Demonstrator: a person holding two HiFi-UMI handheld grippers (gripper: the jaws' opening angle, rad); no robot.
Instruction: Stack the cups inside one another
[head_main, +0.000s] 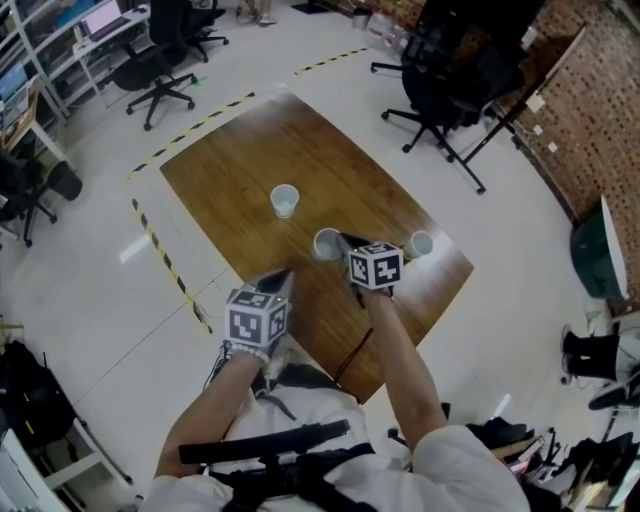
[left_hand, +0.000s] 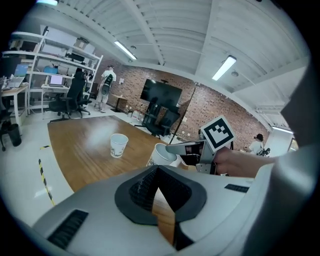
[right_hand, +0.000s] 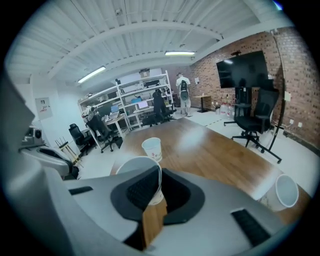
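Three white paper cups are on or over the brown wooden table. One cup stands upright near the table's middle. My right gripper is shut on the rim of a second cup, with the cup's wall between its jaws. The third cup stands to the right, near the table's edge. My left gripper is shut with nothing in it, near the table's front edge and left of the held cup.
Black office chairs stand around the table. Black-and-yellow tape runs along the floor to the left. Shelves and desks line the far wall, where a person stands. A dark screen hangs on the brick wall.
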